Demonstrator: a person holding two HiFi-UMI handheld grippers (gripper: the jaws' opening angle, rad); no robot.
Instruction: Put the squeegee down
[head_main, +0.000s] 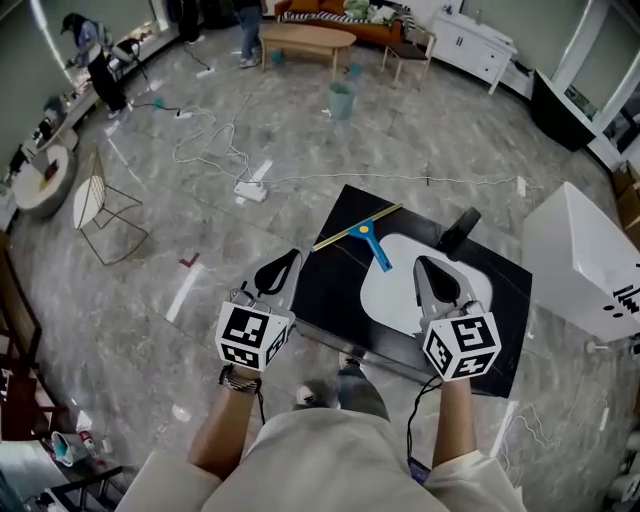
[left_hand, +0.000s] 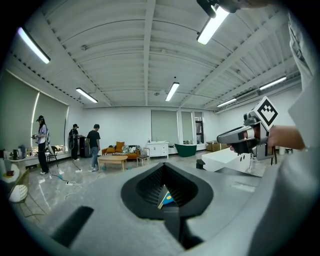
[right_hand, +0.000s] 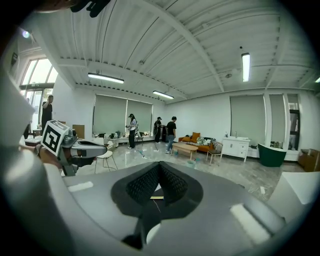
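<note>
The squeegee (head_main: 372, 244), with a blue handle and a long yellowish blade, lies flat on the black table (head_main: 330, 285), beside a white oval sheet (head_main: 400, 290). Nothing holds it. My left gripper (head_main: 293, 258) hovers over the table's left edge, its jaws shut and empty. My right gripper (head_main: 421, 263) hangs above the white sheet, also shut with nothing in it. Both point level into the room. In the left gripper view a bit of the squeegee (left_hand: 168, 200) shows below the closed left gripper (left_hand: 164, 167). In the right gripper view its blade (right_hand: 156, 197) shows under the right gripper (right_hand: 159, 165).
A black object (head_main: 460, 230) stands at the table's far side. A white box (head_main: 585, 255) sits at the right. Cables (head_main: 215, 150), a wire chair (head_main: 100, 205) and a teal bin (head_main: 342, 100) are on the floor beyond. People stand near a coffee table (head_main: 305, 38) far off.
</note>
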